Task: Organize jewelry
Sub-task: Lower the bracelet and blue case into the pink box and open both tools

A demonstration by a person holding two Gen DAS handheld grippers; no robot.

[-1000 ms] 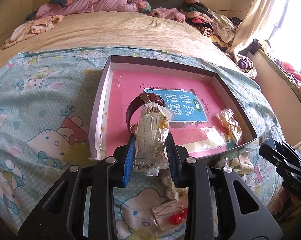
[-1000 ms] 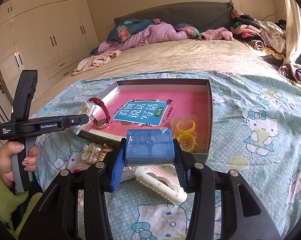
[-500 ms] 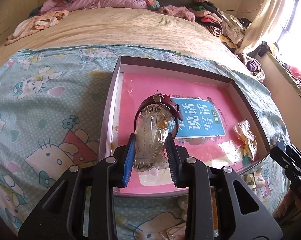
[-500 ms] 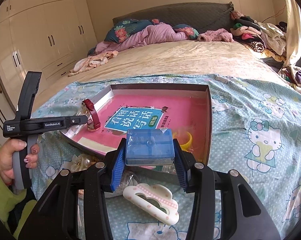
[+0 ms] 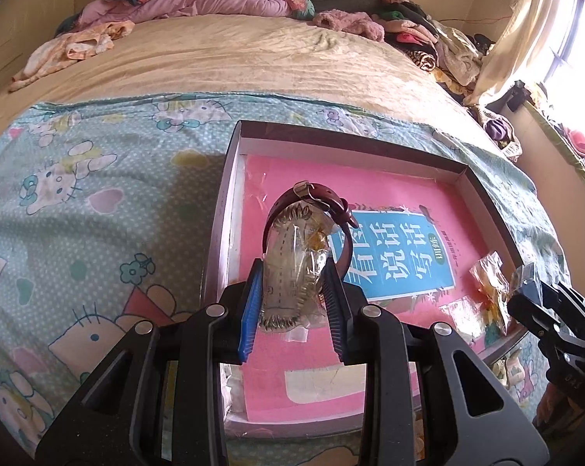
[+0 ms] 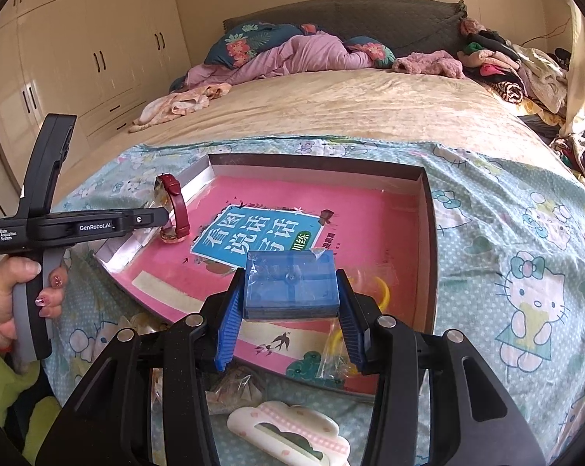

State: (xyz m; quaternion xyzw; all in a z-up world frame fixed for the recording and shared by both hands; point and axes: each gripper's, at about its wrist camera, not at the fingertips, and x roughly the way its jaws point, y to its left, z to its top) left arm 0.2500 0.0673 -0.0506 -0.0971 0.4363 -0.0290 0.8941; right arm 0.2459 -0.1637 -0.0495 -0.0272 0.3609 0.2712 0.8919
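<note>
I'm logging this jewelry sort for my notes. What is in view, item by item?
tray: one, grey walls, pink liner with a blue label, on the bed.
sheet: one, teal cartoon-cat print, under the tray.
watch: one, dark red strap, in a clear bag, held over the tray's left side.
blue box: one, translucent, held above the tray's near edge.
yellow rings: bagged, in the tray's near right corner; count unclear.
cloud-shaped case: one, white and pink, on the sheet before the tray.
wardrobe: cream, left of the bed.
left gripper: shut on the watch's bag.
right gripper: shut on the blue box.
</note>
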